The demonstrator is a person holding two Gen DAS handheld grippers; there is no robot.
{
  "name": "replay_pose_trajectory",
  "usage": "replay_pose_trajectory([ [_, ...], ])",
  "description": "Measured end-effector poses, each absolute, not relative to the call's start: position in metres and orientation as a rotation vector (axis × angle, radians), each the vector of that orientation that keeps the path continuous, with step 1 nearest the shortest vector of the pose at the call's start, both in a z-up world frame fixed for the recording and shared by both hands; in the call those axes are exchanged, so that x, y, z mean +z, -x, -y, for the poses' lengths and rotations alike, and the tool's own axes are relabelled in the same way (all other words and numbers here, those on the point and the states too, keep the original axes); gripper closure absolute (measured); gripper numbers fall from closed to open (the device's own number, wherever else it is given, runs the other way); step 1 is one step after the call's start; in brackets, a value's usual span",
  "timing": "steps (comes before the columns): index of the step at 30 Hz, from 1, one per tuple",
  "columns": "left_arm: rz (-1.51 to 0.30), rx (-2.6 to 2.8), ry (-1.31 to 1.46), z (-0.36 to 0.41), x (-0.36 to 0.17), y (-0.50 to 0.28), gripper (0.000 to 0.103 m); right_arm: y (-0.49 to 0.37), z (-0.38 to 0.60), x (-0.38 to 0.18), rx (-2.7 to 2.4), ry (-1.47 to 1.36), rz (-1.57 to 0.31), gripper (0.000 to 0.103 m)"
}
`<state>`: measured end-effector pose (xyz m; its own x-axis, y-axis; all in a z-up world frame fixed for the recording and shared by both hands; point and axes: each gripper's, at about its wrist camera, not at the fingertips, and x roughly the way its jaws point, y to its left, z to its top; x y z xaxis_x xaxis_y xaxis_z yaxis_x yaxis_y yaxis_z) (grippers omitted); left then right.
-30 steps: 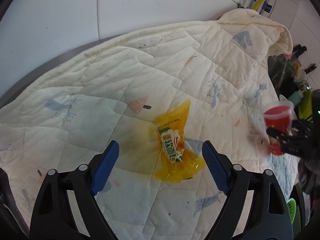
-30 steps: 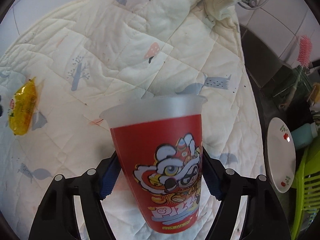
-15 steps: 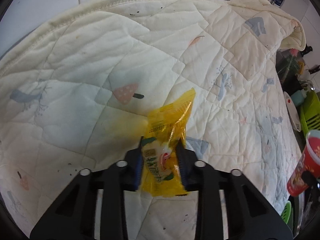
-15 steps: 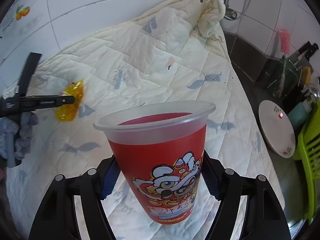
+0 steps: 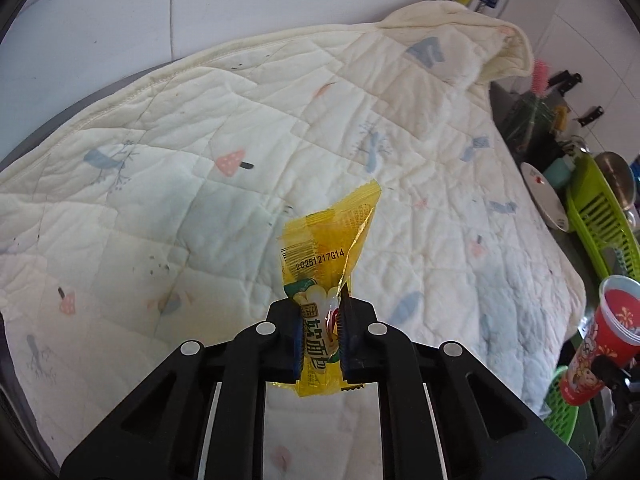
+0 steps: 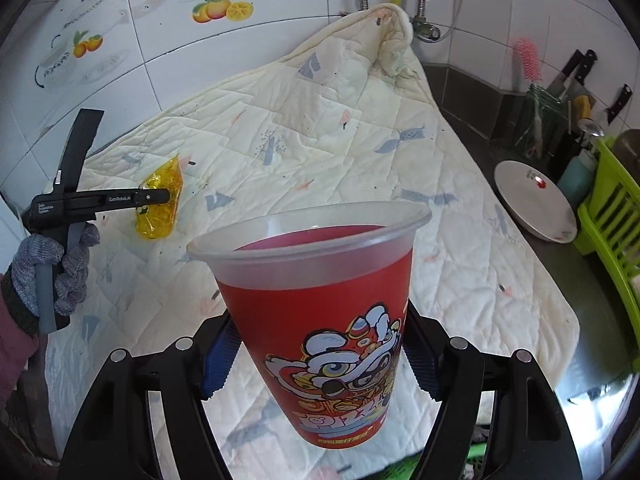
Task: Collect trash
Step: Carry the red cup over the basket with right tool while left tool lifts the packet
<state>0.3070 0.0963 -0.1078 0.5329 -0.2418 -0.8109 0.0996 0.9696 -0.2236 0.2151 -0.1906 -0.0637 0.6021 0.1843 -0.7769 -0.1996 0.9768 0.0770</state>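
My left gripper [image 5: 320, 340] is shut on a yellow snack wrapper [image 5: 328, 256] and holds it up off the cream quilted blanket [image 5: 240, 120]. The wrapper's top sticks out beyond the fingers. In the right wrist view the same wrapper [image 6: 160, 204] hangs from the left gripper [image 6: 164, 198] at the left, above the blanket [image 6: 320, 140]. My right gripper [image 6: 316, 352] is shut on a red plastic cup [image 6: 320, 300] with a cartoon lion print, held upright with its mouth open. The cup also shows in the left wrist view [image 5: 600, 336] at the right edge.
A white plate [image 6: 536, 204], a green dish rack [image 6: 612, 232], a knife holder [image 6: 560, 120] and a pink brush [image 6: 528, 60] stand on the dark counter to the right of the blanket. Tiled wall runs behind. A green basket [image 5: 560, 408] sits below the counter edge.
My left gripper closed on the yellow wrapper and lifted it off the blanket. My right gripper raised the red cup and drew back, still holding it.
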Motion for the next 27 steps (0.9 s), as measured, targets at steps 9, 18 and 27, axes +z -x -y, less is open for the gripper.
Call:
replay_pose_trajectory([
  [9,-0.938,-0.303,0.113,-0.058,-0.076,-0.231,0.091,-0.139,0.23,-0.063,0.141,-0.02,-0.902,0.033],
  [18,-0.909,-0.421,0.07,-0.005,-0.058,-0.17,0.091,-0.061,0.288,-0.078,0.008,-0.049,-0.96,0.033],
  [27,-0.905,-0.564,0.029,0.056,-0.053,-0.127,0.091,-0.005,0.34,-0.096,-0.132,-0.09,-1.044,0.033],
])
